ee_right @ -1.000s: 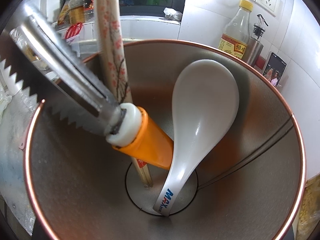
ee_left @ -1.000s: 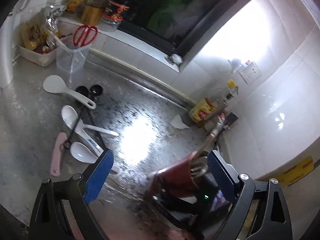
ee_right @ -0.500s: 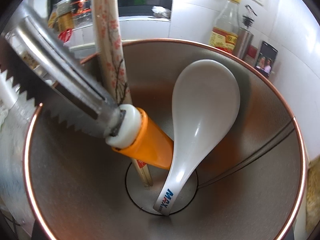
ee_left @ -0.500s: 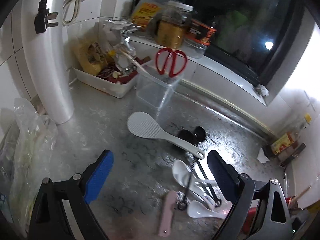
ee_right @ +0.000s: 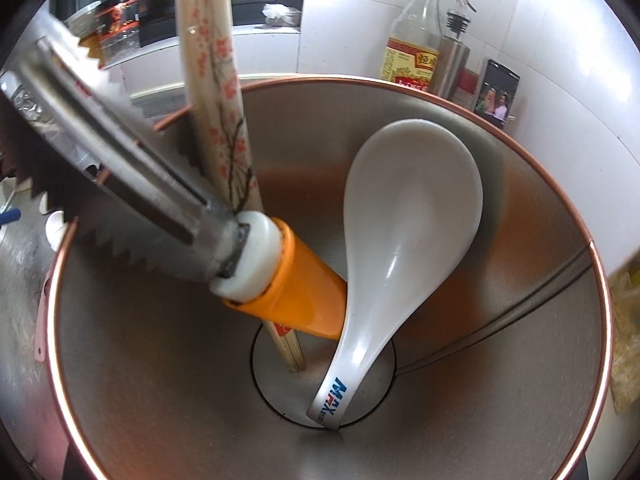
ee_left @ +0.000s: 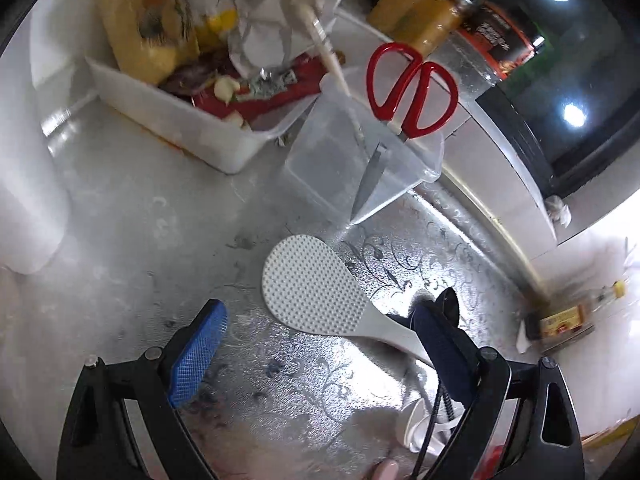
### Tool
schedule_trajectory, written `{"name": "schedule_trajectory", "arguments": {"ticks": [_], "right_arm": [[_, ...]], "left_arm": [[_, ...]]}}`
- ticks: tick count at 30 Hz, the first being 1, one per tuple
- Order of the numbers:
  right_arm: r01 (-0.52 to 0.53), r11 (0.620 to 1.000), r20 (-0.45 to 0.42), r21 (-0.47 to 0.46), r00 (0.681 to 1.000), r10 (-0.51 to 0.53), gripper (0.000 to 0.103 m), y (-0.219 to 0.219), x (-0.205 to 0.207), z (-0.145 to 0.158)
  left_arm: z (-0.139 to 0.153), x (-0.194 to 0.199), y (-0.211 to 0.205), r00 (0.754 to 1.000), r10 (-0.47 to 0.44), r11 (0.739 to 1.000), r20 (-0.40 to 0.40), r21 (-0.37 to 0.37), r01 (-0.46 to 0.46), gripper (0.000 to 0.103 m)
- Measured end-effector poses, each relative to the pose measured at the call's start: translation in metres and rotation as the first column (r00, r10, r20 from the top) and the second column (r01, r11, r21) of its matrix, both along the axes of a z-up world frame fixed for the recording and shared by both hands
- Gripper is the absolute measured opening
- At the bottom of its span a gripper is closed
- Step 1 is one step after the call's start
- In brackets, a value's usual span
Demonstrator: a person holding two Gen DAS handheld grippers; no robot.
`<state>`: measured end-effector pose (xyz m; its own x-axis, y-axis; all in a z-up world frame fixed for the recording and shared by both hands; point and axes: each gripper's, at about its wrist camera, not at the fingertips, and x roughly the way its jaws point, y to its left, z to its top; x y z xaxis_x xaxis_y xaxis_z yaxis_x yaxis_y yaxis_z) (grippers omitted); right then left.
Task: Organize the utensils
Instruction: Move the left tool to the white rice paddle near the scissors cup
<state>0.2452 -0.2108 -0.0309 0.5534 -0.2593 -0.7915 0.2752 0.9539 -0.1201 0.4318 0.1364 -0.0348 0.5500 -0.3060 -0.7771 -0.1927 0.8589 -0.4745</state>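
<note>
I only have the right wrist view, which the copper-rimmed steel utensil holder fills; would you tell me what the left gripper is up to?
Observer: The left gripper is open and empty, poised above the patterned silver counter.
Operator: Is any utensil near it?
Observer: A white dimpled plastic rice paddle lies flat on the counter between its fingers.
Operator: Are other utensils in sight there?
Observer: Red-handled scissors stand blades-down in a clear plastic container beyond the paddle.
</note>
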Motion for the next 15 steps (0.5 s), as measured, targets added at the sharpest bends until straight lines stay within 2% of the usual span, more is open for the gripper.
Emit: {"name": "schedule_trajectory", "arguments": {"ticks": [6, 12, 14, 15], "right_arm": [[0.038, 0.999, -0.013, -0.015, 0.999, -0.038, 0.091, 0.005, -0.002, 0.001], [0.062, 0.998, -0.026, -0.019, 0.998, -0.063, 0.092, 0.006, -0.001, 0.002], [0.065, 0.998, -0.028, -0.023, 0.997, -0.066, 0.092, 0.008, -0.001, 0.002], [0.068, 0.997, -0.028, -0.022, 0.997, -0.069, 0.092, 0.008, 0.000, 0.002]], "left_arm": [[-0.014, 0.016, 0.015, 1.000, -0.015, 0.997, -0.026, -0.076, 0.013, 0.094], [-0.016, 0.021, 0.018, 0.998, -0.055, 0.992, 0.010, -0.111, 0.055, 0.072], [-0.017, 0.021, 0.020, 0.998, -0.057, 0.993, 0.021, -0.100, 0.059, 0.060], [-0.018, 0.021, 0.020, 0.998, -0.054, 0.994, 0.027, -0.092, 0.056, 0.058]]}}
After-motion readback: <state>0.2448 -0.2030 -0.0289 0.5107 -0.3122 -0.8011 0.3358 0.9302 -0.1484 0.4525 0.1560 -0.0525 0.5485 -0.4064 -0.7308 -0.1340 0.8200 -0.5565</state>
